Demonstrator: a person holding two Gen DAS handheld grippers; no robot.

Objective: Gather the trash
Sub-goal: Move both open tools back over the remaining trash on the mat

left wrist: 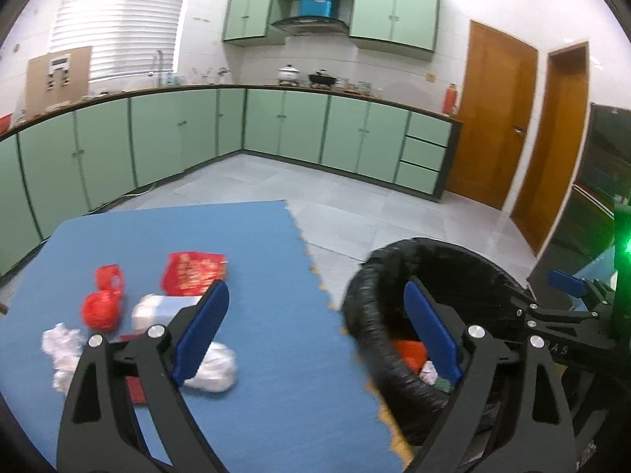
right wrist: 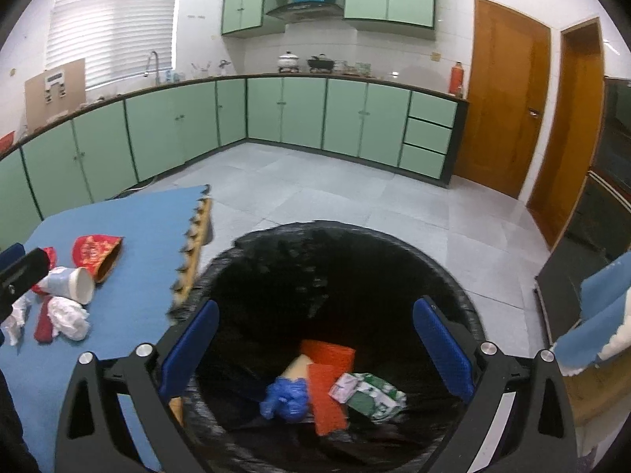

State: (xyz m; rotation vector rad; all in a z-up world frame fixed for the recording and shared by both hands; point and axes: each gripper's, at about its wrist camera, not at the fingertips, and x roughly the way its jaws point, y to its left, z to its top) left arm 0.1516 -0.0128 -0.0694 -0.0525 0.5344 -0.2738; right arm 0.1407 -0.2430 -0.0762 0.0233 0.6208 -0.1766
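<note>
A black-lined trash bin (right wrist: 276,260) stands on the floor right of a blue foam mat (left wrist: 276,268). In it lie a red card (right wrist: 327,386), a blue crumpled bag (right wrist: 286,396) and a green-white wrapper (right wrist: 370,392). My right gripper (right wrist: 315,351) is open and empty above the bin's mouth. My left gripper (left wrist: 315,339) is open and empty, between the mat and the bin (left wrist: 370,315). On the mat lie a red bag (left wrist: 193,272), a red ball of plastic (left wrist: 100,309), a white cup (left wrist: 152,311), a white plastic wad (left wrist: 215,366) and crumpled tissue (left wrist: 59,343).
Green cabinets (left wrist: 157,142) line the left and back walls. Two wooden doors (left wrist: 497,118) stand at the right. A dark cabinet (right wrist: 615,157) stands at the far right. A blue cloth (right wrist: 599,315) lies at the right edge. Grey tiled floor (right wrist: 335,193) lies beyond.
</note>
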